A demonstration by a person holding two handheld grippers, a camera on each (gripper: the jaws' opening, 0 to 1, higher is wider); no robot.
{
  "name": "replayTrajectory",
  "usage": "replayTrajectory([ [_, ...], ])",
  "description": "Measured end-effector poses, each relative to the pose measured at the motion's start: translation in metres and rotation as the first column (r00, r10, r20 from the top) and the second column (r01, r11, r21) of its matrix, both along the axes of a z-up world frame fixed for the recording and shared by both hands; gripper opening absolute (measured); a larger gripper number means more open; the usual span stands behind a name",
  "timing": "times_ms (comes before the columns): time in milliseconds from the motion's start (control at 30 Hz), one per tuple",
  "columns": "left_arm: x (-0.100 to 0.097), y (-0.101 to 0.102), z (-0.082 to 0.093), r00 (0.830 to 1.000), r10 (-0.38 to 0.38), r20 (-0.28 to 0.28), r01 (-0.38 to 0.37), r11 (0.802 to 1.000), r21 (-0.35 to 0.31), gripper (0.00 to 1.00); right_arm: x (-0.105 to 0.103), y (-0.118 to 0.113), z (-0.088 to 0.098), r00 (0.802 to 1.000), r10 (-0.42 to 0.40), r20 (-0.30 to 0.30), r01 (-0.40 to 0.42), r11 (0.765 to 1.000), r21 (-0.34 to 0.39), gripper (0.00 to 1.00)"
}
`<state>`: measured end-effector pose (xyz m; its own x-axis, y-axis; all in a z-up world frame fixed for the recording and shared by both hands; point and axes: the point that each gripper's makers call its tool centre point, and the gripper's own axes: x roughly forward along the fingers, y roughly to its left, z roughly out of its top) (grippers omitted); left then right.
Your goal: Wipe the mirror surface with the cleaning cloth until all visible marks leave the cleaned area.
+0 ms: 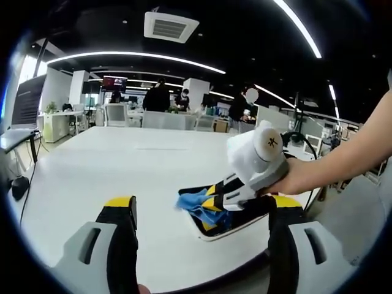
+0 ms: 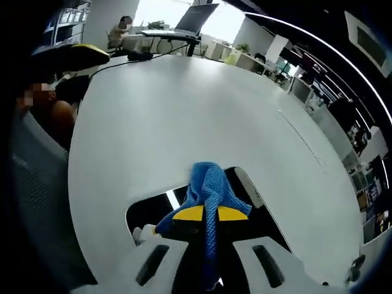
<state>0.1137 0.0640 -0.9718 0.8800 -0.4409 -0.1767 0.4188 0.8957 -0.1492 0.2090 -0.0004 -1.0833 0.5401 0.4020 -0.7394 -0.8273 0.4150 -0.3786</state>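
Observation:
A mirror (image 1: 242, 218) with a white frame lies flat on the white table (image 1: 122, 165), near its front edge. My right gripper (image 1: 212, 197), held in a person's hand, comes in from the right and is shut on a blue cleaning cloth (image 1: 191, 202) pressed onto the mirror's left end. My left gripper (image 1: 202, 202) stands wide open in front of it, one jaw to each side of the mirror. In the right gripper view the blue cloth (image 2: 208, 184) runs up between the shut jaws of my right gripper (image 2: 205, 213) and rests on the dark mirror (image 2: 147, 214).
The white table (image 2: 184, 110) stretches far ahead. A black cable (image 2: 131, 56) crosses its far corner. Chairs, desks and several people (image 1: 158, 98) stand behind the table. A grey chair (image 2: 37, 184) sits by the table's edge.

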Motion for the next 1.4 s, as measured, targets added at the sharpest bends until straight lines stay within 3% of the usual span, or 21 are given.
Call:
replayTrajectory([
  [467,-0.001,0.0,0.001,1.0,0.0,0.002,0.0,1.0,-0.002,0.87,0.006,-0.038,0.001,0.999,-0.052,0.001,0.052,0.998,-0.016,0.0],
  [933,0.001,0.001,0.001,1.0,0.004,0.004,-0.004,1.0,-0.004,0.87,0.008,-0.06,0.0,0.997,-0.082,0.0,0.082,0.997,-0.004,0.0],
  [1400,0.001,0.002,0.002,1.0,0.008,0.011,-0.008,1.0,-0.01,0.86,0.009,-0.114,0.001,0.983,-0.185,-0.009,0.185,0.983,-0.006,0.0],
])
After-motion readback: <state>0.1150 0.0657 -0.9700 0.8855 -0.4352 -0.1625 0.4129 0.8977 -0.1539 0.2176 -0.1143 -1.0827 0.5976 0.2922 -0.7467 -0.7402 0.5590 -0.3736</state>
